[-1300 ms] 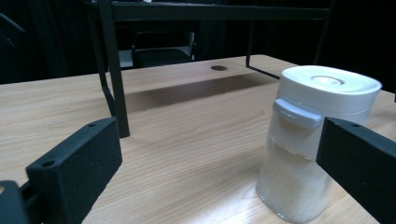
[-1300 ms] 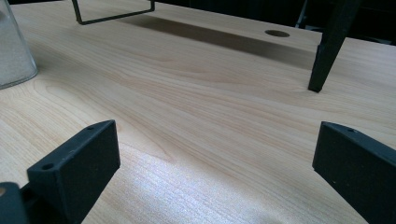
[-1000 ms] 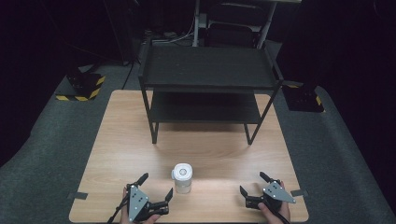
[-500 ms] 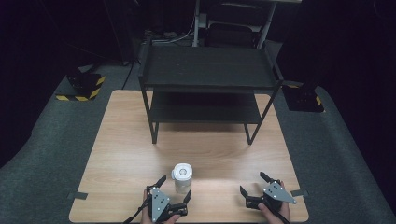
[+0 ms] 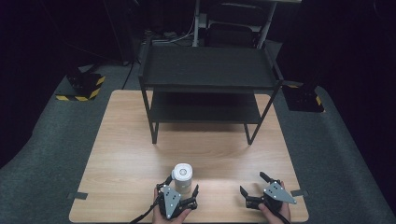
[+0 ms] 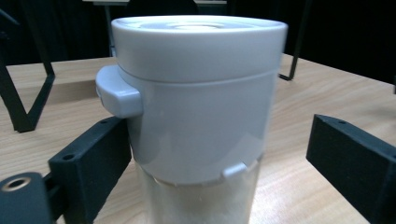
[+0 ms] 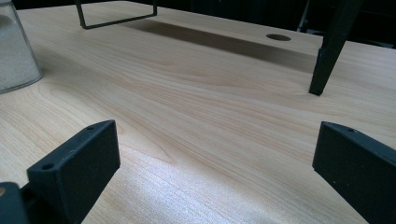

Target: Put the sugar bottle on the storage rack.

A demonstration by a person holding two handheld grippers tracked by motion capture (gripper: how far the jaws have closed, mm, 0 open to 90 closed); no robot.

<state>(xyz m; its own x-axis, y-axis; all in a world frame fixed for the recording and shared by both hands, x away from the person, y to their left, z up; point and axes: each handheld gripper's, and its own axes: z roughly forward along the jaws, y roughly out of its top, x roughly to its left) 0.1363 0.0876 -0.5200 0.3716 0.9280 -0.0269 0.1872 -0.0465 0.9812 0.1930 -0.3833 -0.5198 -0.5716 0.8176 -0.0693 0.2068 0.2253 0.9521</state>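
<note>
A clear jar (image 5: 182, 176) with a grey-white lid holds white grains and stands upright near the table's front edge. My left gripper (image 5: 180, 186) reaches it from the front with one jaw on each side. In the left gripper view the jar (image 6: 196, 107) stands close up; the left jaw lies against its side, while the right jaw stands off it with a gap. These jaws have just been closing around the jar and do not clamp it. To the right, my right gripper (image 5: 252, 183) rests open over bare wood, nothing between its jaws (image 7: 215, 158). The jar's base (image 7: 16, 56) shows at the left there.
A black two-level metal shelf rack (image 5: 208, 70) stands at the far half of the wooden table (image 5: 126, 154), its legs (image 7: 334, 46) planted mid-table. Dark carpet surrounds the table. Yellow-black striped blocks (image 5: 81, 88) sit on the floor at the left.
My left gripper has slid rightward along the front edge to the jar, and its jaws now flank it and stand narrower. The right gripper has stayed put.
</note>
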